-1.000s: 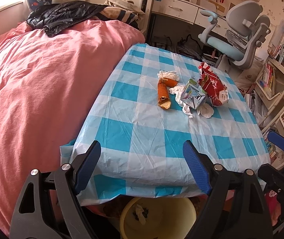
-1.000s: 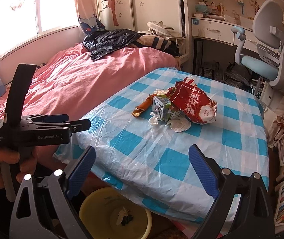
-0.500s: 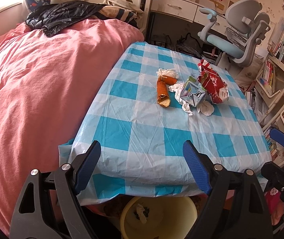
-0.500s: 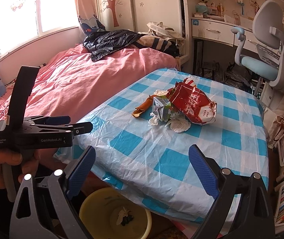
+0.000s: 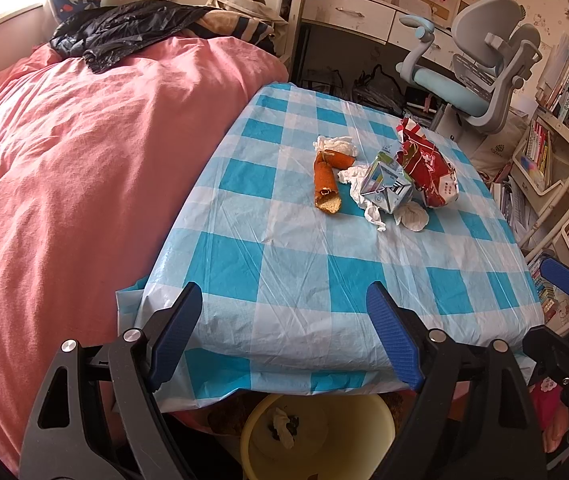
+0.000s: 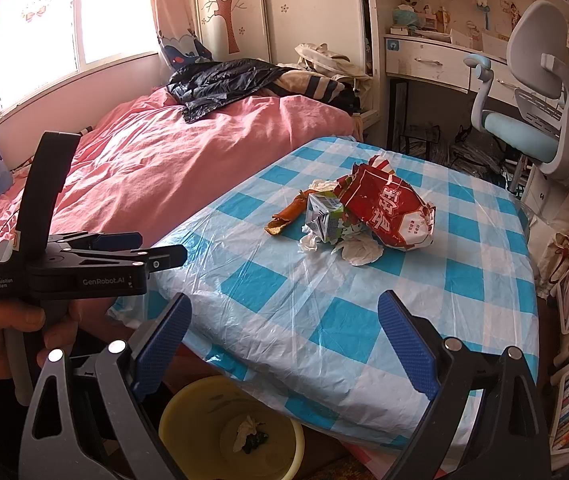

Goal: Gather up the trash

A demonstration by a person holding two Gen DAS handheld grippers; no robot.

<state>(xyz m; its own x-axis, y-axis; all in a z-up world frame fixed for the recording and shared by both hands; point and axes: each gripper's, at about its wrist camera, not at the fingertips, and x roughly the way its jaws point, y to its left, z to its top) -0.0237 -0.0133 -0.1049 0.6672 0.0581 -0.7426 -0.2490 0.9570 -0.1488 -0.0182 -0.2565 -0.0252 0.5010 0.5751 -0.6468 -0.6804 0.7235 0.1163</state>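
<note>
The trash sits in one small heap on the blue-and-white checked tablecloth (image 5: 296, 276), upper right of centre in the left wrist view and just above centre in the right wrist view. Counted: one red snack bag (image 5: 430, 170) with white characters too small to read, one crushed drink carton (image 5: 384, 190) in silver, green and blue, touching the bag's near side, two orange peel pieces (image 5: 324, 184) left of the carton, and about three crumpled white tissues (image 5: 412, 216) tucked around and under them. The carton's print cannot be read.

The heap lies well beyond both grippers, toward the far half of the table. The left gripper (image 5: 284, 334) hangs over the near table edge, its blue-padded fingers spread wide with nothing between them. The right gripper (image 6: 284, 346) is likewise spread wide and empty, above the near corner of the table; the heap is straight ahead of it.

In the right wrist view, the left gripper appears from the side at centre left, gripped by a hand (image 6: 0, 340); its body reads "GenRobot.AI" and "Data Acquisition System".

One yellow bin (image 6: 232, 428) stands below the table's near edge, at the bottom of both frames, with a tissue and some dark scraps inside. A pink bedspread (image 5: 76, 168) fills the left, with a black jacket (image 5: 124, 36) at its far end. One grey-and-blue office chair (image 5: 480, 64) stands upper right.
</note>
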